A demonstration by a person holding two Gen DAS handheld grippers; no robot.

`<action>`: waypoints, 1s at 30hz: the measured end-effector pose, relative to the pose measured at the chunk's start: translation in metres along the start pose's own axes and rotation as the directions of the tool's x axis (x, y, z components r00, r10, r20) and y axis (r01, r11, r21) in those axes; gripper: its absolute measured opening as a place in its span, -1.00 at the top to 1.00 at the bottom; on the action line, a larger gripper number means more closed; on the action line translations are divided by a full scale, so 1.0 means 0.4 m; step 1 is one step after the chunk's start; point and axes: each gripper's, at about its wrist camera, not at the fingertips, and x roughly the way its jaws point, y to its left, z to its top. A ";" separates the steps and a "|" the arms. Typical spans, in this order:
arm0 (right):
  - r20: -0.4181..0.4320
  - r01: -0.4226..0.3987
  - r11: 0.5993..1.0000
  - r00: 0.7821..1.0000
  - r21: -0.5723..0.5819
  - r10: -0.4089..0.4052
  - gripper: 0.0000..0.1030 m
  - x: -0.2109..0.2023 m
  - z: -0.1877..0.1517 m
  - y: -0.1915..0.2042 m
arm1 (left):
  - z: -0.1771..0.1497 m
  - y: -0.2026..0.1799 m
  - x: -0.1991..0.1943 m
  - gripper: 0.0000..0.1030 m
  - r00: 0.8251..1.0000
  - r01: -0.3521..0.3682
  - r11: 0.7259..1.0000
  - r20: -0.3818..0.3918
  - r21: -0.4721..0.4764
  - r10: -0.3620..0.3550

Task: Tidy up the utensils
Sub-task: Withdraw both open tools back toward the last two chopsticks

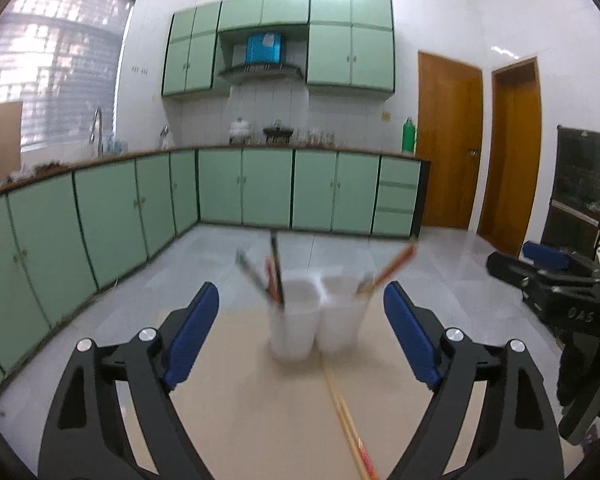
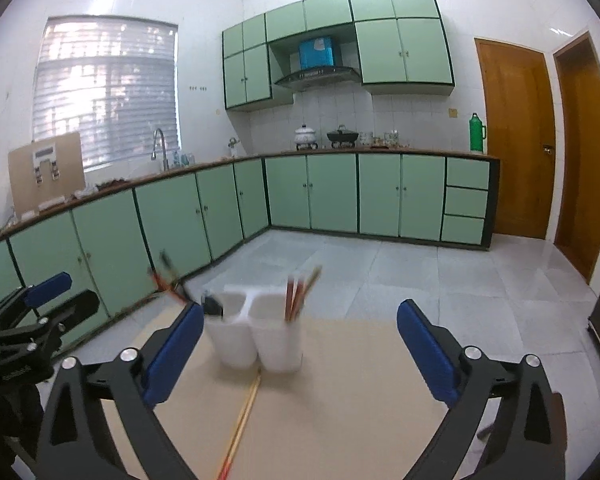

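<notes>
Still loose: chopsticks [image 2: 242, 420] flat on table [image 2: 340, 400], long axis running toward white holder [image 2: 260, 332], tips touching base. Both left gripper [image 1: 300, 336] and right gripper [image 2: 300, 348] spread, empty, above; roughly equally near.

Mint green cabinets [image 2: 332, 194] run under the L-shaped counter [image 2: 380, 153]. Green thermos [image 2: 477, 132] sits at its right end, white pot [image 2: 307, 136] and black wok [image 2: 342, 136] mid-counter, faucet [image 2: 160, 148] and cardboard [image 2: 46, 172] along the left stretch. Wooden doors [image 2: 514, 140] off right.
</notes>
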 end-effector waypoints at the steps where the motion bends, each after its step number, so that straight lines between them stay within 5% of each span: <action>1: -0.015 0.009 1.000 1.000 -0.009 -0.009 -0.88 -0.008 -0.028 0.008 | -0.024 0.004 -0.004 -0.60 1.000 -0.007 1.000 -0.021 -0.001 0.007; 7: -0.101 0.044 0.999 0.994 -0.001 -0.044 -0.88 -0.015 -0.165 0.032 | -0.201 0.043 -0.018 -0.61 0.984 -0.064 0.998 -0.165 -0.008 0.062; 15: -0.246 0.070 0.997 0.967 0.018 -0.063 -0.88 0.020 -0.339 0.069 | -0.384 0.081 -0.003 -0.61 0.938 -0.108 0.994 -0.334 -0.016 0.096; 22: -0.361 0.036 0.998 0.933 0.044 -0.018 -0.83 0.043 -0.443 0.109 | -0.433 0.092 -0.002 -0.61 0.910 -0.112 0.993 -0.406 -0.033 0.089; 30: -0.423 -0.008 0.999 0.906 0.031 0.020 -0.52 0.067 -0.469 0.167 | -0.427 0.112 -0.006 -0.62 0.903 -0.145 0.989 -0.414 -0.040 0.115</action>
